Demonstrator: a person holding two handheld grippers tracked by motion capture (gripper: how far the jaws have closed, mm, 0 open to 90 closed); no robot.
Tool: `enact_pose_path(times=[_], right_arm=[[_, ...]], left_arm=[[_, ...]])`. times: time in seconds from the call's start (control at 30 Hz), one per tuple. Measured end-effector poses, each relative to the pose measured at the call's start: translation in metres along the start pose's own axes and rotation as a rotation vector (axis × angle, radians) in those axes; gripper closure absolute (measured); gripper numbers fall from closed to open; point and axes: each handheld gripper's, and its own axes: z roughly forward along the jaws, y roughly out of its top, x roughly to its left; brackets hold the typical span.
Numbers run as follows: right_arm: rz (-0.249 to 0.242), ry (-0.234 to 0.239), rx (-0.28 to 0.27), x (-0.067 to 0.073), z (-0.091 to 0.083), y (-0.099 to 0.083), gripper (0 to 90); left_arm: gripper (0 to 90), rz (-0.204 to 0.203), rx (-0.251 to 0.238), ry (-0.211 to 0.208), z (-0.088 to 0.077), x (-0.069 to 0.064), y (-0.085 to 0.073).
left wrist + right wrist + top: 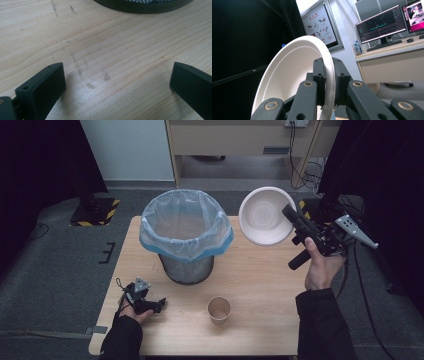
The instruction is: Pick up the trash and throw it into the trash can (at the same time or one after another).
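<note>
Closest to the person's edge of the worktop (260, 285) stands a paper cup (219, 310), upright and apart from everything else. Left of it the left gripper (150, 304) rests low on the wood in the person's left hand (131, 309), its jaws spread wide with nothing but bare grain between them — the dark base ring of the bin (143, 5) lies just beyond them in the left gripper view. Further in, the mesh waste bin (186, 237) with its clear liner sits near the middle of the worktop. To its right, lifted off the wood, the right gripper (295, 222) has its jaws clamped on the rim of a white paper bowl (265, 215) — the bowl is tipped on edge, its hollow facing the high view, beside the bin's mouth rather than over it.
</note>
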Motion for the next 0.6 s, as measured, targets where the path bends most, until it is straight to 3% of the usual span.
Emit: enact_pose_path(times=[0.6], right_arm=[[-0.021, 0.019, -0.003, 0.018, 0.042, 0.009, 83.0]], left_arm=[[0.0, 0.0, 0.0, 0.0, 0.0, 0.0, 0.0]])
